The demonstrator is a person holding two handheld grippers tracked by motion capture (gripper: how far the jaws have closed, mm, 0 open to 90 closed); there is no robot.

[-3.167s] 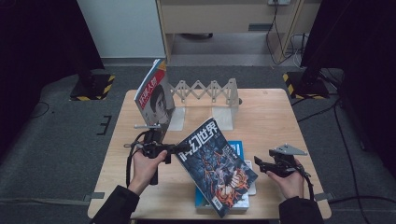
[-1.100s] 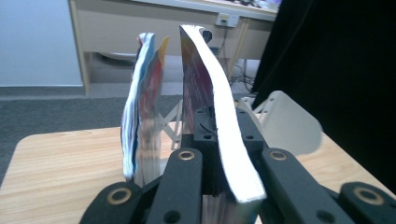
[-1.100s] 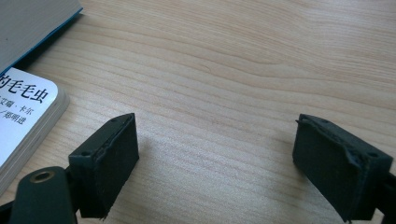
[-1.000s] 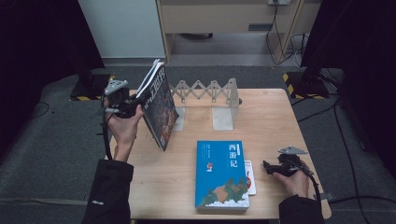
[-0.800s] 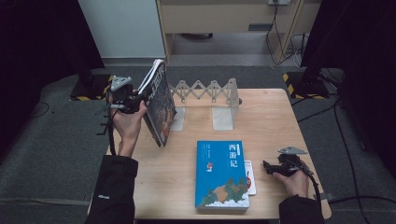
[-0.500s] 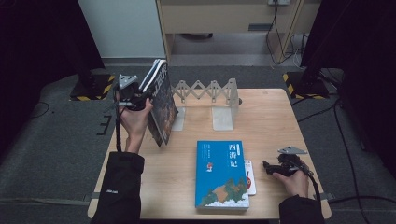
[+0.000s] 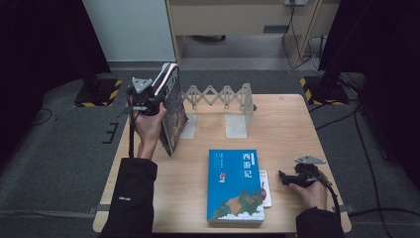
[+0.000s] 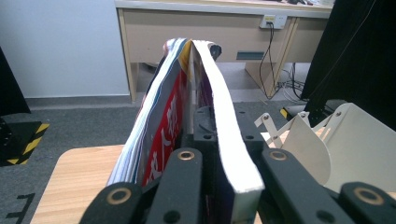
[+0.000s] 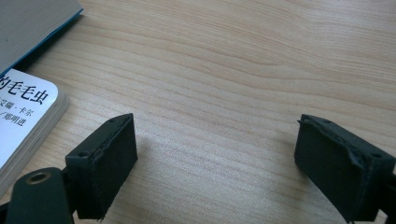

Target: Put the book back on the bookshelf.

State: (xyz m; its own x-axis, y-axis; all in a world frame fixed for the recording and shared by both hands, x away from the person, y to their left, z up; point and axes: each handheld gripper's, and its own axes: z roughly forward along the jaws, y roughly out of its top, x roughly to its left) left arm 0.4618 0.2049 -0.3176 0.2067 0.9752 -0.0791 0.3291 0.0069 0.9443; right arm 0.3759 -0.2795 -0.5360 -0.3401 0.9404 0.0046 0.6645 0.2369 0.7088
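1. Magazine: thick, dark-covered, held nearly upright at the back left of the bench, leaning against a red-covered magazine at the left end of the expanding rack.
2. Left hand-held gripper: clamped on the dark magazine's upper left edge. In the left gripper view the white page edge runs up between the two black jaws, with the red-covered magazine just to its left.
3. Right hand-held gripper: low over the bench at the front right, jaws spread wide with bare wood between them, holding nothing.
4. Blue book: flat at the front centre, just left of the right hand-held gripper, apart from it.
5. Small white book: under the blue book's right edge, close beside the right gripper's left jaw.
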